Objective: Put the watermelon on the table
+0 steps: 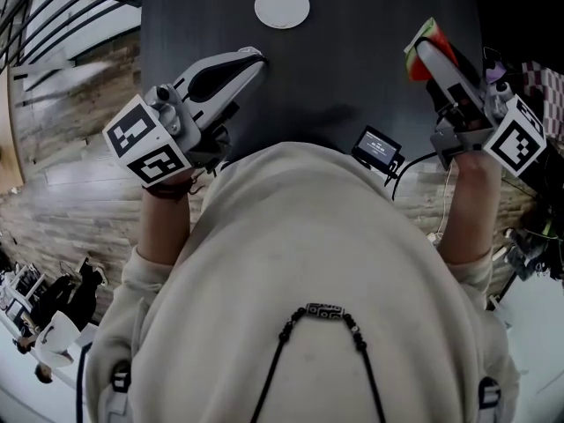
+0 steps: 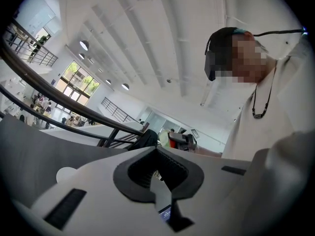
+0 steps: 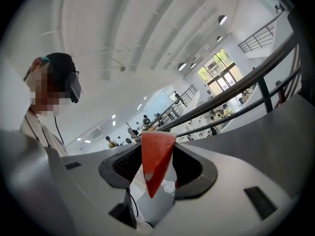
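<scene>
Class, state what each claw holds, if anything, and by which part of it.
The right claw holds the watermelon slice, clamped across its two flat red sides. The left claw holds nothing.

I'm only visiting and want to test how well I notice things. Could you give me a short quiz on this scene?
1. True or false: the watermelon slice lies on the table.
2. Which tool holds the slice? A) the left tool B) the right tool C) neither
3. Fill in: the white disc on the table is ____ in shape.

Key: 1 false, it is held above the table; 2 B; 3 round.
</scene>
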Motion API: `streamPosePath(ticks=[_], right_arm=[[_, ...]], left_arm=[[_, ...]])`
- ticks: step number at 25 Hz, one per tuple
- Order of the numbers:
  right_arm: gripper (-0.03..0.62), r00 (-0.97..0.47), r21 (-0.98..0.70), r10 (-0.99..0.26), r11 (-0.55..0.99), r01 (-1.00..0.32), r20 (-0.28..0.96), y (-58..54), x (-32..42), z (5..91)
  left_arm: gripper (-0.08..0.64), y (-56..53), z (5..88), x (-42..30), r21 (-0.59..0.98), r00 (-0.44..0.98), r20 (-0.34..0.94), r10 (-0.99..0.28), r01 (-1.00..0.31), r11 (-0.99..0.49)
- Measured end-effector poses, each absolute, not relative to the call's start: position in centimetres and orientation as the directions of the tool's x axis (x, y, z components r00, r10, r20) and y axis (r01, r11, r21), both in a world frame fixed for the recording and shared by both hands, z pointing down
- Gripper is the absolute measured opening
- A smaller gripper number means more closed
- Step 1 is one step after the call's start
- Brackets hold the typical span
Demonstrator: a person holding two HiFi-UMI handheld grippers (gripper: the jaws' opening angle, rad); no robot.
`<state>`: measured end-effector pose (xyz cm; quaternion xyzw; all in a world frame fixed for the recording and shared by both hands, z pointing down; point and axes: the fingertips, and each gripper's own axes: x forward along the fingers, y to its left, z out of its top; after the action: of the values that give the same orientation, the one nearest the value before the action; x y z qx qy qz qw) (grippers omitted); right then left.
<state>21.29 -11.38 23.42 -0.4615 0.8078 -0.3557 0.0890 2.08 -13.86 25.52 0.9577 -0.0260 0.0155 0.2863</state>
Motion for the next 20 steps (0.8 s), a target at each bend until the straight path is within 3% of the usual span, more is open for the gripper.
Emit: streamPosePath(ticks=[20], right_arm=[[0.206, -0.687, -0.669, -0.678, 0.385, -0.636, 0.263, -15.9, 17.7, 27.6]], left_arm=[[0.006, -13.3, 28.6, -1.3, 0.612, 0.981, 0.016, -0.192, -0.161, -0.774]])
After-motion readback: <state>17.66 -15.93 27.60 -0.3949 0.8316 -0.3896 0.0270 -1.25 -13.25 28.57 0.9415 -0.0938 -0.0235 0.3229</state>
